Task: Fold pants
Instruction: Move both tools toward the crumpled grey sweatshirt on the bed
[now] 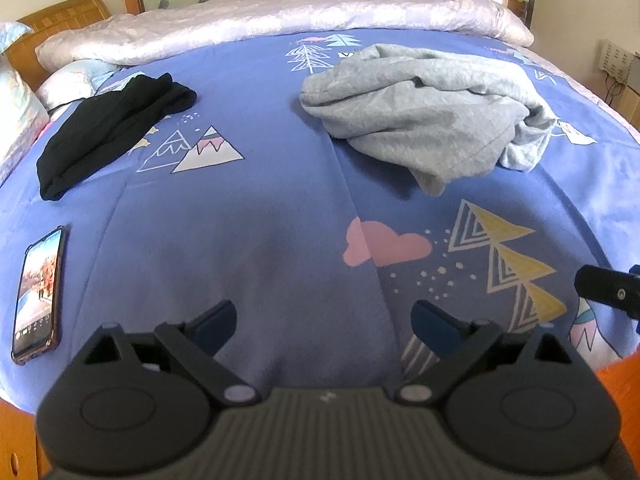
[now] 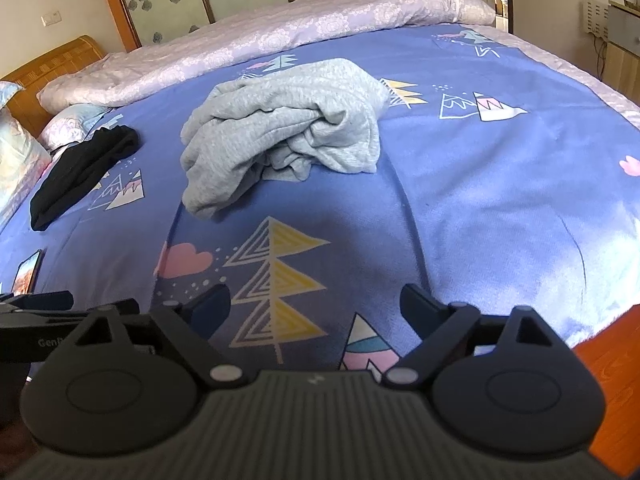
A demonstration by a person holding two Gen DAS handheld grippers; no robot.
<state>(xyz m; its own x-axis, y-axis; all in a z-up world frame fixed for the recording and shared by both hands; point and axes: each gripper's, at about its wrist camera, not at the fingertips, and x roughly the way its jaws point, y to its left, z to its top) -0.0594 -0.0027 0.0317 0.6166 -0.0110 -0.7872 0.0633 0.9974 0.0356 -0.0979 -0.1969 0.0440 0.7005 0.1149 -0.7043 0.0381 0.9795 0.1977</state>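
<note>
Grey pants [image 1: 424, 108] lie in a crumpled heap on the blue patterned bedcover [image 1: 280, 208], far from me; they also show in the right wrist view [image 2: 280, 132]. A folded black garment [image 1: 108, 128] lies at the left, also seen in the right wrist view [image 2: 80, 176]. My left gripper [image 1: 324, 328] is open and empty above the near edge of the bed. My right gripper [image 2: 316, 312] is open and empty beside it, to the right. Part of the right gripper [image 1: 608, 288] shows at the left view's right edge.
A phone [image 1: 38, 292] with a lit screen lies on the cover at the near left. A pale quilt [image 1: 280, 20] is bunched along the far side. Pillows [image 1: 16, 112] and a wooden headboard [image 1: 64, 20] are at the left. Orange floor [image 2: 612, 360] shows at the right.
</note>
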